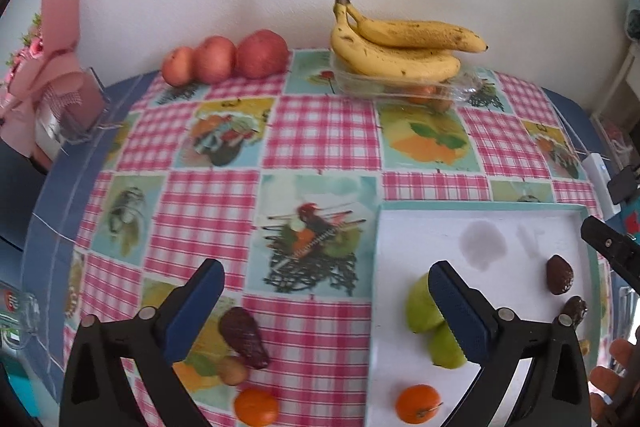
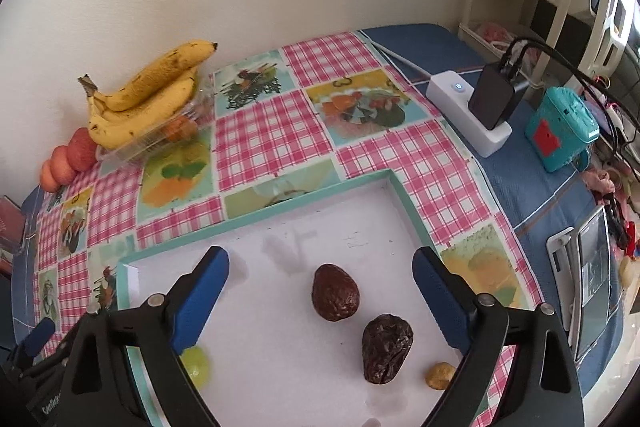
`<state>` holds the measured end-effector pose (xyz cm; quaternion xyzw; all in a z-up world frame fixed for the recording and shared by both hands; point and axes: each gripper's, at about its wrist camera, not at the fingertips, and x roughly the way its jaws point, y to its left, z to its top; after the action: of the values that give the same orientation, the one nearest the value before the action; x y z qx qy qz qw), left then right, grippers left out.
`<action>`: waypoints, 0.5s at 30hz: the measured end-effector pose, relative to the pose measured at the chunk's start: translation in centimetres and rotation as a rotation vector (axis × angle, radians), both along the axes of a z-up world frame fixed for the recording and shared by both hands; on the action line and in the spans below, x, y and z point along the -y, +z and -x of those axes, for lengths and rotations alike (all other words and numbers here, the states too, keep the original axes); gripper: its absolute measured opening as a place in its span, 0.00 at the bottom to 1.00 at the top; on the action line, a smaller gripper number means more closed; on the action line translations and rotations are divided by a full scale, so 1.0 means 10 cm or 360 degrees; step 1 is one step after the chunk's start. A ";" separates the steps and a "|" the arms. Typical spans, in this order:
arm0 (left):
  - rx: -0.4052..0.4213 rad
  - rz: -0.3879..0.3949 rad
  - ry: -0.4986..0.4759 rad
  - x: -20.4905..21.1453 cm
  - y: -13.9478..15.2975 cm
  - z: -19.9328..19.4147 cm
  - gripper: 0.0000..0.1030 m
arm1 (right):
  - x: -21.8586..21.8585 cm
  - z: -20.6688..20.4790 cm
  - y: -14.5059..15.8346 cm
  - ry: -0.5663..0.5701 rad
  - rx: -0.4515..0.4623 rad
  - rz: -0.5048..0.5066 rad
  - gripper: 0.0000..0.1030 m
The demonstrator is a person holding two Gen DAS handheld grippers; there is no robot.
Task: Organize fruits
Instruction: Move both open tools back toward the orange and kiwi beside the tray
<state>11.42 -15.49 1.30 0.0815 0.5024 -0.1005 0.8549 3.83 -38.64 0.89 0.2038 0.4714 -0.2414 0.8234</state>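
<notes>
A white tray with a teal rim lies on the checked tablecloth. In it lie two green pears, an orange and two dark avocados. My left gripper hangs open above the tray's left edge, nothing between its fingers; its right finger partly hides the pears. On the cloth left of the tray lie a third avocado, a small tan fruit and a second orange. My right gripper is open over the tray, above the two avocados, not touching them. A small brown fruit sits by its right finger.
Bananas rest on a clear plastic box by the wall, with three red apples to the left. A pink bouquet stands far left. A white power strip with a charger and a teal case sit right.
</notes>
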 end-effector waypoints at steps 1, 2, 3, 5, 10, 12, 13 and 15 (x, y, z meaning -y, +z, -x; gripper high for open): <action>0.0021 -0.0013 -0.0003 -0.02 0.03 0.01 1.00 | -0.03 -0.01 0.02 0.0010 0.0011 -0.0003 0.91; 0.0038 -0.0024 -0.0002 -0.04 0.05 0.01 1.00 | -0.05 0.00 0.04 0.0019 0.0019 -0.0004 0.91; 0.0047 -0.0031 0.0000 -0.06 0.07 0.02 1.00 | -0.08 0.00 0.06 0.0028 0.0027 -0.0004 0.91; 0.0058 -0.0024 0.0000 -0.10 0.13 0.05 1.00 | -0.15 0.01 0.12 0.0049 0.0046 0.0004 0.91; 0.0088 0.0000 0.0038 -0.29 0.23 0.11 1.00 | -0.34 0.06 0.30 0.0105 0.0084 0.0044 0.91; 0.0112 -0.0014 0.0049 -0.38 0.27 0.16 1.00 | -0.42 0.10 0.38 0.0123 0.0103 0.0056 0.91; 0.0130 -0.0036 0.0045 -0.43 0.29 0.20 1.00 | -0.46 0.11 0.40 0.0129 0.0110 0.0056 0.91; 0.0166 -0.0084 0.0031 -0.51 0.32 0.27 1.00 | -0.54 0.15 0.45 0.0151 0.0122 0.0049 0.91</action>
<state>8.75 -10.42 4.47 0.1043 0.4604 -0.0746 0.8784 2.32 -33.28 5.36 0.1776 0.4448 -0.2014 0.8544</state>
